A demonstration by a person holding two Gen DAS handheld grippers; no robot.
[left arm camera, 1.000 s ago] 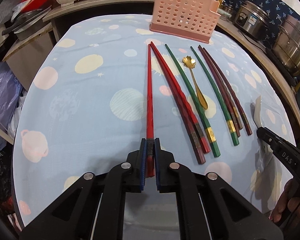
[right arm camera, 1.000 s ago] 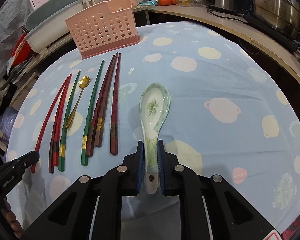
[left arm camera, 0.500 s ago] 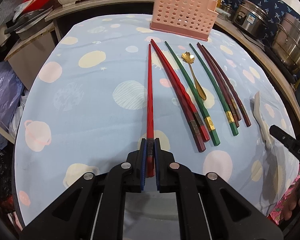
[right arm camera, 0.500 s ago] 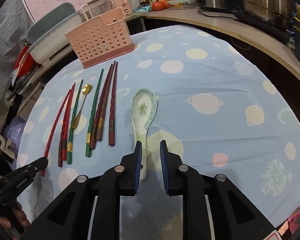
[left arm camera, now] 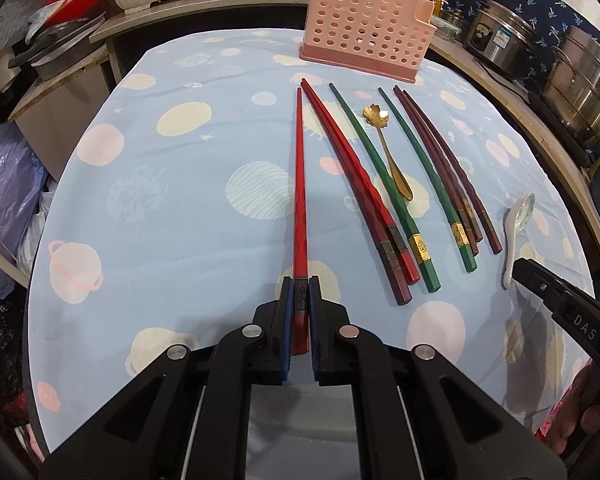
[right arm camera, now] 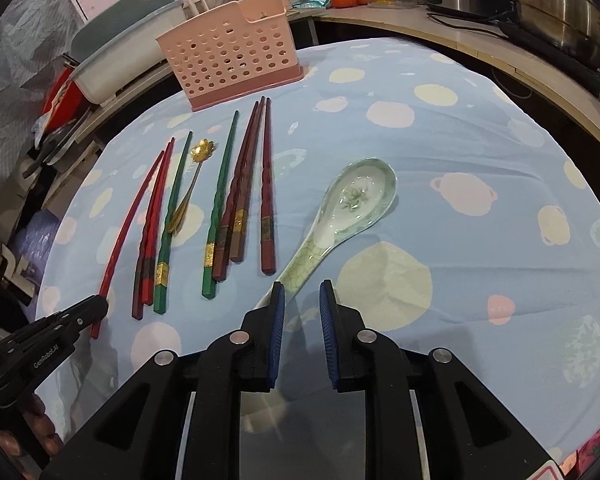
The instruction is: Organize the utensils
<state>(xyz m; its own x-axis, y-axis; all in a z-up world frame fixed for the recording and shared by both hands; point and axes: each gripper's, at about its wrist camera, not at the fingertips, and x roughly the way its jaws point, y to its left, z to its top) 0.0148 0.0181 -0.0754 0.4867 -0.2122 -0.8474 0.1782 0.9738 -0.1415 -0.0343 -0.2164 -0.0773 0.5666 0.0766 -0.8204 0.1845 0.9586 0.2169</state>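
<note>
**Caller:** Chopstick first! The left gripper (left arm camera: 299, 286) is clamped on the thick end of a red chopstick (left arm camera: 299, 184), blue pads squeezing it from both sides, its tip pointing toward the pink basket (left arm camera: 366, 20) at the far edge of the tablecloth (left arm camera: 160, 220).

**Analyst:** And the right gripper (right arm camera: 302, 294)? Its jaws have just been opening, and now they stand apart with nothing pinched. The ceramic spoon (right arm camera: 352, 204) lies on the cloth, bowl up, its handle slanting down toward the left pad; whether handle and pad touch, I can't quite tell from this angle.

**Caller:** Between the two, a neat row: another pair of red chopsticks (left arm camera: 364, 196), two green chopsticks (left arm camera: 384, 184) with a gold spoon (left arm camera: 390, 152) lying between them, then the dark brown chopsticks (left arm camera: 446, 168).

**Analyst:** All flat on the cloth, tips toward the basket. Steel pots (left arm camera: 580, 84) sit on the counter beyond, well apart from the utensils.
</note>
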